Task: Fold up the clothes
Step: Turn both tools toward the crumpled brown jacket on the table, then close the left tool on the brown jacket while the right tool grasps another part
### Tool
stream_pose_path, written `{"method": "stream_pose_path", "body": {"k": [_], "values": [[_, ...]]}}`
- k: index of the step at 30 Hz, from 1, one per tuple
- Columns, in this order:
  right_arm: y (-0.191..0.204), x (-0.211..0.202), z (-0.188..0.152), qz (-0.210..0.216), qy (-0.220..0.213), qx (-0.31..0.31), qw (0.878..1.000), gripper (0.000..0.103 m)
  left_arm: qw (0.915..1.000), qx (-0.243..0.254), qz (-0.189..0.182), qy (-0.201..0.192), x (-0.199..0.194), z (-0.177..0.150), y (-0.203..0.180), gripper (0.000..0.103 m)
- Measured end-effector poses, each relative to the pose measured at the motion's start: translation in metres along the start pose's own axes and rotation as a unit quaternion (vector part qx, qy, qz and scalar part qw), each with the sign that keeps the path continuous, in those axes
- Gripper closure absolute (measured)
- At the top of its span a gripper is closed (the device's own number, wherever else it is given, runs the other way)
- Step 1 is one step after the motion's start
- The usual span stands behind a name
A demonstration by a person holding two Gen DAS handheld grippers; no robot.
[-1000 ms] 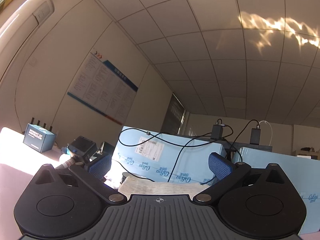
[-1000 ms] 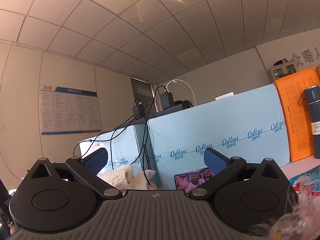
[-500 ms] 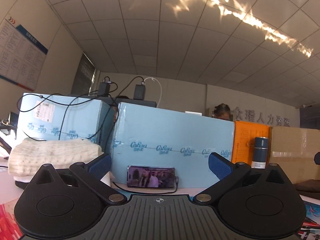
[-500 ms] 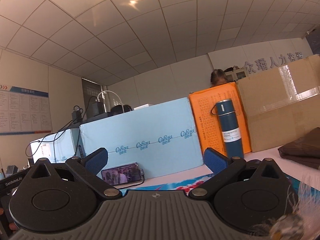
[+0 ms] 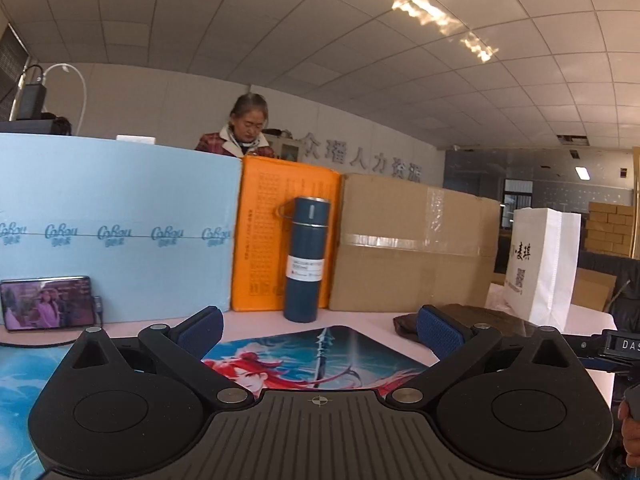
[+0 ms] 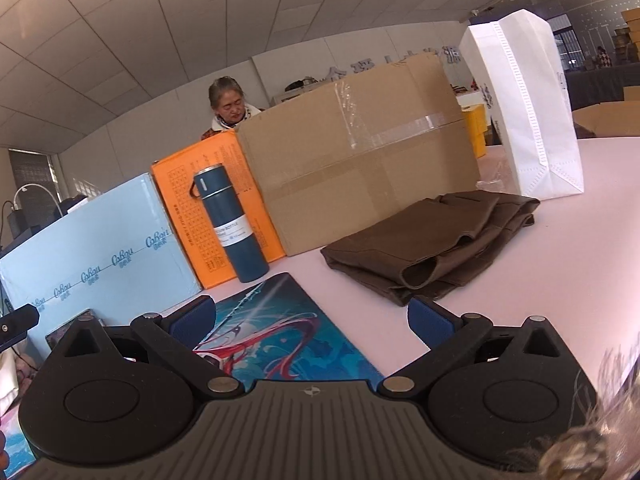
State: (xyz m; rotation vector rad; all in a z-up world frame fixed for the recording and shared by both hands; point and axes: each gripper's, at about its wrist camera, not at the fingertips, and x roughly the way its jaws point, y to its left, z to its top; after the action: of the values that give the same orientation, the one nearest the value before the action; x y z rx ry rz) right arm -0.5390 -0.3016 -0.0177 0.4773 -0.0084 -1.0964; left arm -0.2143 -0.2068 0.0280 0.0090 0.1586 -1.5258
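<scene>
Brown clothes [image 6: 436,236] lie in loose heap on table [image 6: 560,280], near far edge by cardboard box [image 6: 360,152]. Left gripper [image 5: 318,330] and right gripper [image 6: 310,316] both wide apart, holding nothing. Folding not started, it seems.

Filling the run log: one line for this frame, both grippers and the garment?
left gripper: open, empty | right gripper: open, empty | brown garment: on table, ungrasped, nearer right gripper

Both wrist cams sit low over the table, facing the upright dark-blue steel flask [image 5: 306,260] [image 6: 230,226]. Left view is level, straight on; right view is tilted, offset to the flask's right. Shared: flask and taped brown cardboard box [image 5: 414,248] [image 6: 360,148].
</scene>
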Motion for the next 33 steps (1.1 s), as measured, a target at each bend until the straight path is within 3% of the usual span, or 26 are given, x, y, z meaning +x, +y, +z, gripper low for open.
{"method": "stream_pose_path", "body": {"k": [3,7,10,13,17,21,22,24,26,30,33], "values": [[-0.024,0.000,0.008,-0.031,0.000,0.017,0.999,0.000,0.9984,-0.011,-0.050,0.023,0.040,0.005,-0.017,0.000],[-0.056,0.008,0.016,-0.070,0.006,0.064,0.996,0.000,0.9831,-0.112,-0.114,0.089,0.104,0.005,-0.023,0.000],[-0.079,0.024,0.024,-0.089,0.015,0.114,0.989,0.000,0.9584,-0.195,-0.149,0.146,0.156,-0.001,-0.027,0.000],[-0.098,0.044,0.032,-0.094,0.020,0.151,0.984,0.000,0.9322,-0.256,-0.188,0.175,0.188,-0.010,-0.029,0.000],[-0.121,0.081,0.040,-0.090,0.049,0.204,0.974,0.000,0.8775,-0.349,-0.240,0.224,0.233,-0.031,-0.030,0.000],[-0.133,0.118,0.047,-0.089,0.068,0.238,0.965,0.000,0.8338,-0.406,-0.274,0.255,0.261,-0.055,-0.038,0.000],[-0.134,0.126,0.048,-0.086,0.069,0.242,0.964,0.000,0.8191,-0.424,-0.284,0.261,0.269,-0.060,-0.041,0.000],[-0.134,0.139,0.051,-0.087,0.071,0.255,0.960,0.000,0.8000,-0.446,-0.300,0.267,0.279,-0.065,-0.047,0.000],[-0.135,0.149,0.052,-0.088,0.069,0.269,0.957,0.000,0.7878,-0.455,-0.315,0.272,0.288,-0.066,-0.058,0.000],[-0.136,0.155,0.051,-0.097,0.036,0.311,0.945,0.000,0.7755,-0.459,-0.317,0.295,0.304,-0.073,-0.081,0.000],[-0.135,0.152,0.042,-0.085,-0.016,0.310,0.947,0.000,0.7691,-0.459,-0.325,0.303,0.314,-0.076,-0.097,0.000]]}}
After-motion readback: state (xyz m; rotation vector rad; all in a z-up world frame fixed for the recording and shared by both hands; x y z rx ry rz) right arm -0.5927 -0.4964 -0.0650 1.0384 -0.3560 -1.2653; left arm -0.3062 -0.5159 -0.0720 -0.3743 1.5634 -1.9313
